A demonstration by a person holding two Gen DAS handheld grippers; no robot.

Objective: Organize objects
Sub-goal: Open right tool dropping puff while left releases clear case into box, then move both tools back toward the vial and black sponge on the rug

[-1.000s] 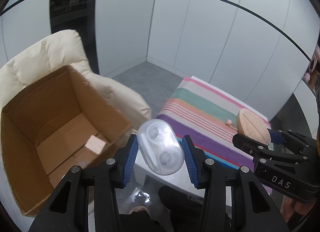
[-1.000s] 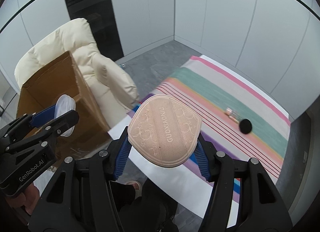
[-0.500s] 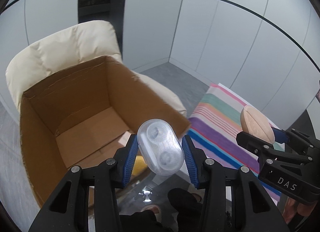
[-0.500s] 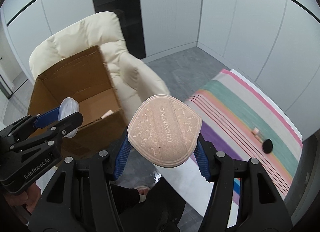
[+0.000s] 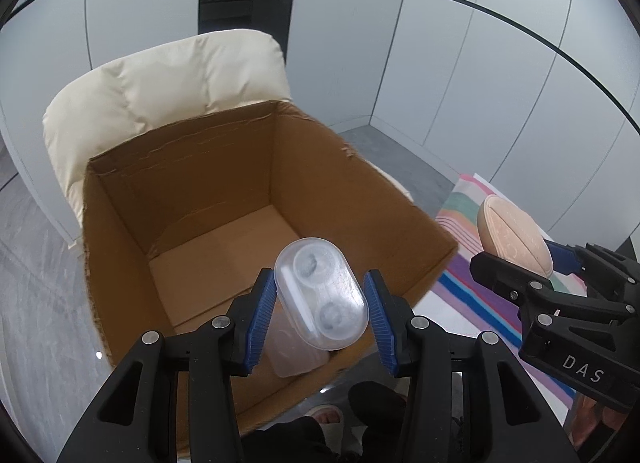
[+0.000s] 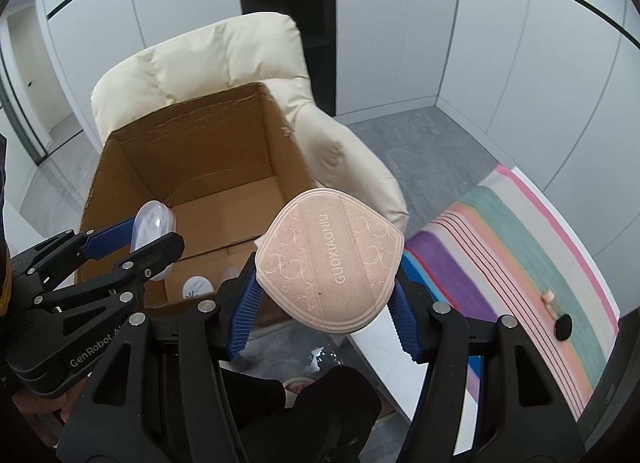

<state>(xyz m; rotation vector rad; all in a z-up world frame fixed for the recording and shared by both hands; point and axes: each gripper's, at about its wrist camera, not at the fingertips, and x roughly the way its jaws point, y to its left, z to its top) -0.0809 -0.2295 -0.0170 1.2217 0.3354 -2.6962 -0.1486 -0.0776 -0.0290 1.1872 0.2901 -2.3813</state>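
The clear plastic case [image 5: 321,293], an oval shell with two round wells, hangs over the near part of the open cardboard box [image 5: 224,167], clamped between the blue pads of the left gripper [image 5: 322,315]. The peach quilted pad [image 6: 330,261], stamped GUOXIAONIU, sits in the right gripper [image 6: 324,313] just beside the box's near right corner, over the gap between the box and the striped cloth [image 6: 516,239]. Both grippers tilt steeply downward, side by side. The box rests on a cream armchair [image 5: 160,79]; a clear tub [image 5: 296,355] and a white round lid [image 6: 197,286] lie inside. White wall panels and grey floor surround them. On the cloth lie a small vial [image 6: 549,299] and a black disc [image 6: 563,327]. Each pair of jaws is narrowly apart, pressed on its load.
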